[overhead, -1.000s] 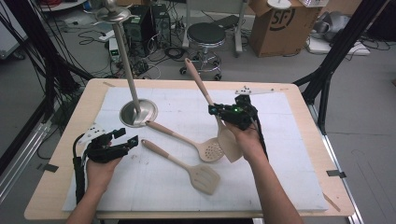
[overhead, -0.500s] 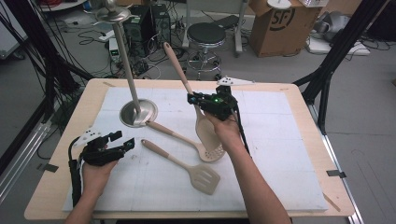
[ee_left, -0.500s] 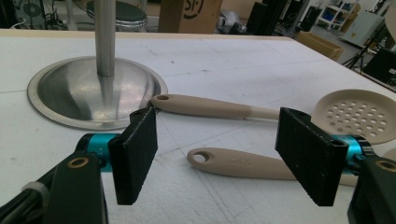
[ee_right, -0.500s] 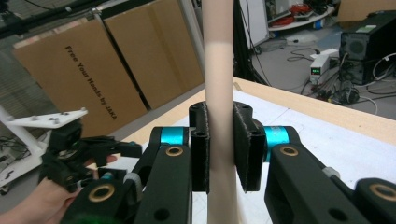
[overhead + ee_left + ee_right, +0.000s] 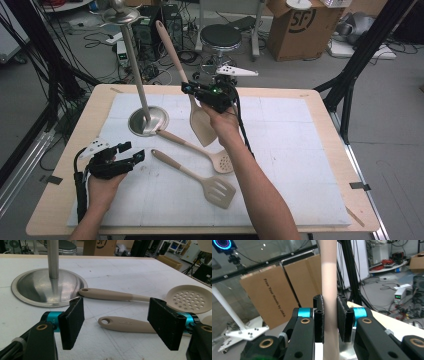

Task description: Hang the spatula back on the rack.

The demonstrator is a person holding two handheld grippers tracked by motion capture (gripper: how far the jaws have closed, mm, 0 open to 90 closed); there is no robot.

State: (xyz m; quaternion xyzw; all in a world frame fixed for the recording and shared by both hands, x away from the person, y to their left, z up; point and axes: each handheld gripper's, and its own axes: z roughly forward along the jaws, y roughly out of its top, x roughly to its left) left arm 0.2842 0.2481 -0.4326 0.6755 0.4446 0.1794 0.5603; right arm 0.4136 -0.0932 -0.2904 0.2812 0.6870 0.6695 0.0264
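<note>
My right gripper [image 5: 194, 91] is shut on the handle of a beige solid spatula [image 5: 202, 127] and holds it above the table. The handle points up and back, and the blade hangs down just right of the metal stand [image 5: 148, 122]. In the right gripper view the pads [image 5: 319, 320] clamp the spatula handle [image 5: 329, 270]. My left gripper [image 5: 132, 151] rests open on the white mat at the left. Between its open jaws in the left gripper view [image 5: 118, 323] lies the slotted turner's handle [image 5: 125, 325], untouched. Beyond that handle are the perforated skimmer [image 5: 190, 298] and the stand's base [image 5: 32, 290].
The slotted turner [image 5: 218, 190] and the skimmer [image 5: 223, 161] lie side by side mid-mat, handles toward the stand. The stand's pole [image 5: 134, 67] rises tall to a disc top. Behind the wooden table [image 5: 325, 107] are a stool [image 5: 220, 36], a cardboard box [image 5: 295, 22] and cables.
My right gripper has carried the solid spatula left and a little up, from the right of the skimmer to beside the stand. The left gripper has stayed put.
</note>
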